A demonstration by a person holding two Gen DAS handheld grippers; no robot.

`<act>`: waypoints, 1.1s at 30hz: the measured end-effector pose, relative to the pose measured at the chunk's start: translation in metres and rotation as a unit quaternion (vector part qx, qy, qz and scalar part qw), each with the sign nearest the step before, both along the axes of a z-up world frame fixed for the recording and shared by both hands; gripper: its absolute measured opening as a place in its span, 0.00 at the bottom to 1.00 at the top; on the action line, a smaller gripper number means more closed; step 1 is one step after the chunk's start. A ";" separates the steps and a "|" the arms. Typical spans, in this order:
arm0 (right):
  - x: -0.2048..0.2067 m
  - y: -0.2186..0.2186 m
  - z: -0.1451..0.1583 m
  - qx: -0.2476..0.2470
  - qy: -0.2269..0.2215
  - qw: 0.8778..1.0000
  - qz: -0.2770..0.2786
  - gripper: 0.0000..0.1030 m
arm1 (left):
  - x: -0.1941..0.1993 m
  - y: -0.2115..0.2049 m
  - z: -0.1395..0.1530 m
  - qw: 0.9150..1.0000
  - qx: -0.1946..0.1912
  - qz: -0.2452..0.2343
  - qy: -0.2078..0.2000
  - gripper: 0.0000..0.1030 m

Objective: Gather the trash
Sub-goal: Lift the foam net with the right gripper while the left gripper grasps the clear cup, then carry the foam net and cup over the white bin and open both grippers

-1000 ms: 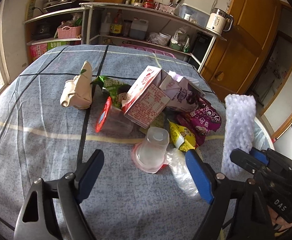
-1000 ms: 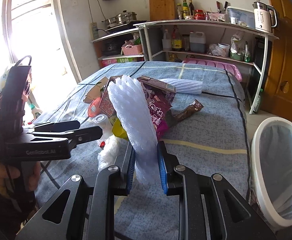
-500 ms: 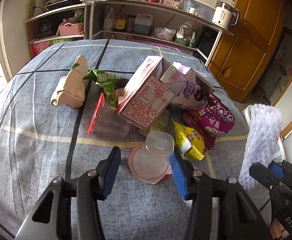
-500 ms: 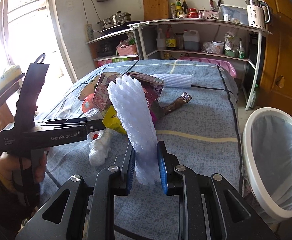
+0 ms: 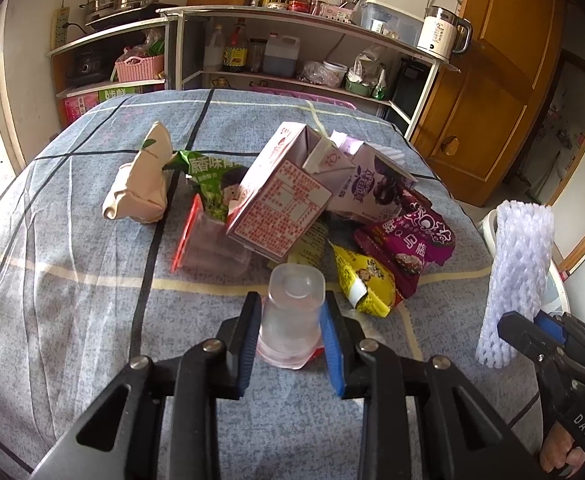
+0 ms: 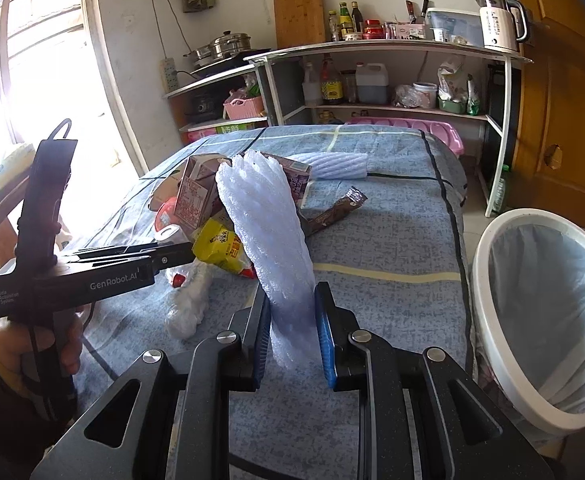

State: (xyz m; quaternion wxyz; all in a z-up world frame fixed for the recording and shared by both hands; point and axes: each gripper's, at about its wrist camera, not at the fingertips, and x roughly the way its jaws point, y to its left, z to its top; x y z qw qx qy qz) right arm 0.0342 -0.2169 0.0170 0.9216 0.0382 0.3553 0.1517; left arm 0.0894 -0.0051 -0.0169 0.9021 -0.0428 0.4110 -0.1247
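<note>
Bracketing an upturned clear plastic cup, light, thin-walled, crushable, best pinched mid-wall, left gripper fingers closed against it; right gripper fingers clenched on soft foam net sleeve.

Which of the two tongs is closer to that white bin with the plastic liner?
The right. The right tongs, clamped on the white foam net, sit beside the bin. The left tongs, around the clear plastic cup, are farther away over the table.
</note>
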 end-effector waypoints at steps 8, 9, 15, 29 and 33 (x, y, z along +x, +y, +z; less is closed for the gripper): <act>-0.006 -0.006 0.006 0.008 -0.012 1.000 -0.010 0.22 | -0.011 0.003 0.013 1.000 0.003 0.008 -0.016 0.30; -0.005 -0.009 0.007 0.009 -0.014 1.000 -0.011 0.22 | -0.013 0.003 0.016 1.000 0.004 0.007 -0.019 0.30; -0.011 -0.032 0.022 0.014 -0.034 0.998 -0.042 0.22 | -0.023 -0.012 0.044 0.999 -0.001 -0.018 -0.049 0.30; -0.028 -0.125 0.052 -0.011 -0.059 0.988 -0.145 0.22 | -0.022 -0.124 0.073 0.988 -0.016 -0.134 -0.071 0.30; -0.030 -0.151 0.046 -0.015 -0.046 0.984 -0.171 0.22 | -0.018 -0.162 0.071 0.984 -0.022 -0.166 -0.064 0.30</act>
